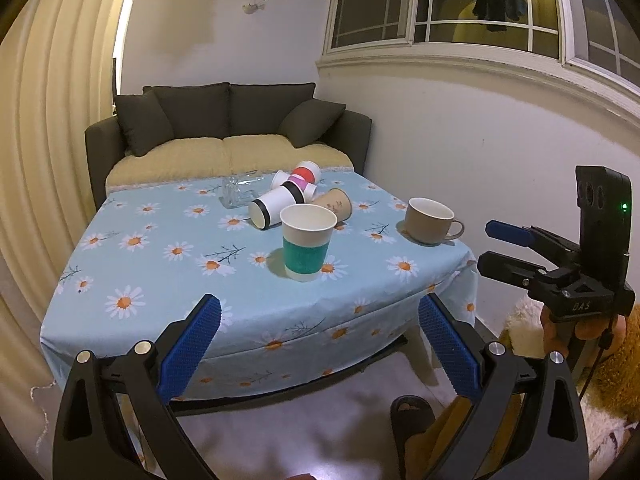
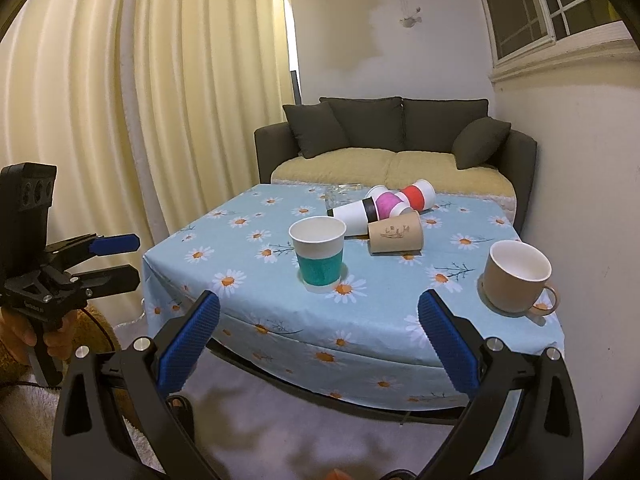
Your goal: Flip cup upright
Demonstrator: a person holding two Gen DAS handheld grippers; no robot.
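Both the left gripper point(image 1: 319, 312) and the right gripper point(image 2: 319, 310) were held released, jaws wide apart and empty, short of the table's point(image 1: 160, 280) near edge, with bare flowered cloth lying open between that edge and the cups ahead. A teal-banded paper cup point(image 1: 307, 242) was seen upright nearest the tools, mouth up, and a tan mug point(image 2: 516, 276) stood upright to the right. Farther ahead, a black-banded white cup point(image 1: 276, 206), a brown cup point(image 2: 396, 234) and pink and red banded cups point(image 2: 404, 200) were lying on their sides, clustered together.

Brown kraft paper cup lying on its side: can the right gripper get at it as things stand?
Probably yes. The brown kraft paper cup shows unobstructed beyond the open right gripper; the upright teal-banded paper cup stands left of that line.
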